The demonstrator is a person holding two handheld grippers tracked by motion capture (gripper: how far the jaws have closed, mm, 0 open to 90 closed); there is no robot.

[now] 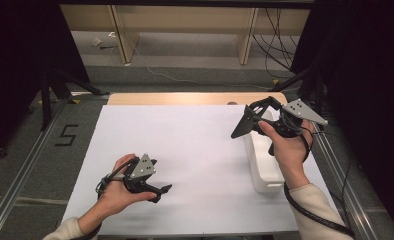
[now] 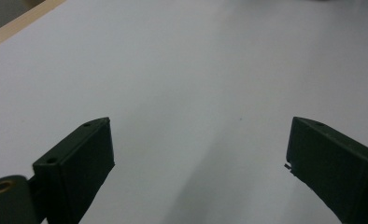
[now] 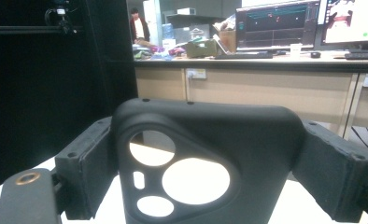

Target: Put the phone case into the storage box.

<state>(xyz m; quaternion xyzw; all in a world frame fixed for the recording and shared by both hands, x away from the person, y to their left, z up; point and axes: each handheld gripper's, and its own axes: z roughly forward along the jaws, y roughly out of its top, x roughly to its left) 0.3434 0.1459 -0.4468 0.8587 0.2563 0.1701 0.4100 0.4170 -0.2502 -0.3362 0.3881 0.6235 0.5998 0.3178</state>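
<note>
The black phone case (image 3: 205,154) sits clamped between the two jaws of the right gripper (image 1: 257,117), which press on its long edges – held wide, but gripping. In the right gripper view its round and oval camera cut-outs show the white surface through them, and the case stands upright across the jaws. From the high view the right hand (image 1: 287,147) holds it raised above the far right part of the table, just over the far end of a white box (image 1: 265,165) that lies along the table's right edge. The case looks like a dark tilted slab there, pointing toward the table's middle.

The left gripper (image 1: 160,190) rests low over the near left part of the white table cover (image 1: 195,145), well apart from the case. Its jaws stand wide apart with nothing between them – bare white surface lies in the gap in the left gripper view, and the left hand (image 1: 117,192) wraps its body
</note>
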